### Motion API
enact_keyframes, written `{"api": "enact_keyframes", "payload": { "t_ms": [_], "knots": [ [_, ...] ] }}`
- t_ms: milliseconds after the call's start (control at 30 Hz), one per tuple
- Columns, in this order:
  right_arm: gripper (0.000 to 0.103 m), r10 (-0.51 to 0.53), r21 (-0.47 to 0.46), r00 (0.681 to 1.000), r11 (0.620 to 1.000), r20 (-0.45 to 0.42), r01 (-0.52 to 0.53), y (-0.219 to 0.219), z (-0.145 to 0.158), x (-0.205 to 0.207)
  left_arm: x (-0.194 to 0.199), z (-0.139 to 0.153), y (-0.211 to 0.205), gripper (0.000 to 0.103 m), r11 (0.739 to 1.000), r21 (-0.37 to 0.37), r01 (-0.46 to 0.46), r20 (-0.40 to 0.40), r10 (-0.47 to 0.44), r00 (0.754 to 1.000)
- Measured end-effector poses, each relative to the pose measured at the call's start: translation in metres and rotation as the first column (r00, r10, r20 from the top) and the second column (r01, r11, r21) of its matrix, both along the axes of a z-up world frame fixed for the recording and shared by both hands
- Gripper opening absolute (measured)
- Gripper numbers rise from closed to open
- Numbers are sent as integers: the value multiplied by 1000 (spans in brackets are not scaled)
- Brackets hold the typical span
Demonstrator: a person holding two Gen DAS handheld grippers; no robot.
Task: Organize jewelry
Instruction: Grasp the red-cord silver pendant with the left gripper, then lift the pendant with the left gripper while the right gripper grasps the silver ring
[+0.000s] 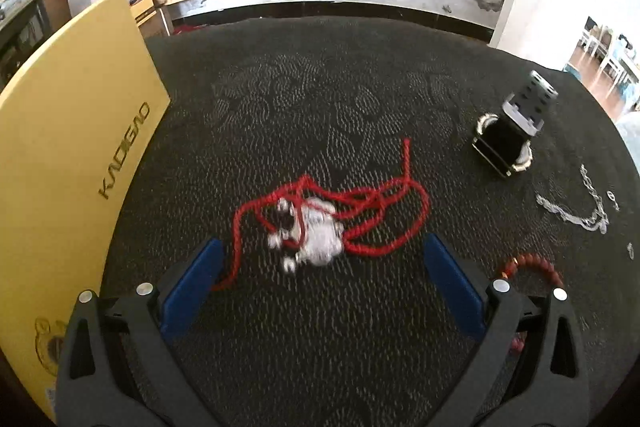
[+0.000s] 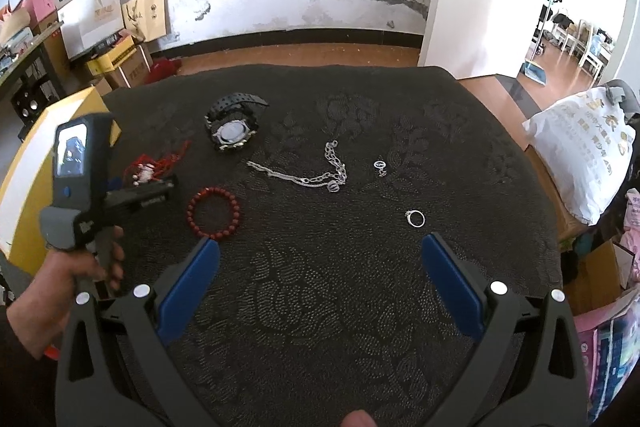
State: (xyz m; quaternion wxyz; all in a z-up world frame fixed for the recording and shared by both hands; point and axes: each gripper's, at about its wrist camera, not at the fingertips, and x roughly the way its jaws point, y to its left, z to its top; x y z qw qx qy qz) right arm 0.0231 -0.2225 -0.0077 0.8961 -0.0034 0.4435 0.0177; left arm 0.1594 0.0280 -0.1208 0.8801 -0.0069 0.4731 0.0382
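A red cord necklace with a silver pendant [image 1: 316,233] lies on the dark patterned cloth [image 1: 320,87], just ahead of my open, empty left gripper [image 1: 322,253]. It also shows in the right wrist view [image 2: 150,169] beyond the left gripper's body [image 2: 116,195]. A black watch [image 1: 508,131] [image 2: 234,129], a silver chain [image 1: 576,205] [image 2: 316,173], a red bead bracelet [image 1: 536,267] [image 2: 214,213], a small charm [image 2: 380,166] and a silver ring [image 2: 415,218] lie spread on the cloth. My right gripper [image 2: 320,253] is open and empty, held above the cloth's near part.
A yellow box [image 1: 68,155] stands along the cloth's left edge. Cardboard boxes and bags [image 2: 108,39] sit against the far wall. A white plastic bag [image 2: 584,151] rests off the table's right side. A doorway opens at the far right.
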Motion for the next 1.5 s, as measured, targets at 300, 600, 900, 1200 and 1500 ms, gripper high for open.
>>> {"api": "enact_keyframes", "payload": {
  "t_ms": [300, 600, 900, 1200, 1500],
  "knots": [
    [98, -17, -11, 1000, 1000, -18, 17, -5, -10, 13, 8, 3, -3, 92, 1000, 10, -5, 5, 5, 1000],
    [97, -27, -21, 1000, 999, -12, 27, -9, -12, 16, -7, 11, -1, 29, 998, 62, -18, 48, 15, 999],
    [98, -37, -10, 999, 999, -23, 37, -28, -22, 20, -28, 41, -3, 28, 994, 107, -13, 58, 7, 998],
    [97, -110, -64, 982, 993, -156, 102, -72, -81, 47, -53, 99, -13, 28, 997, 56, 47, 115, -53, 992],
    [97, -120, -16, 978, 993, -170, 119, -99, -106, 74, -56, 98, -26, 28, 994, 13, 108, 93, -109, 990]
  ]
}}
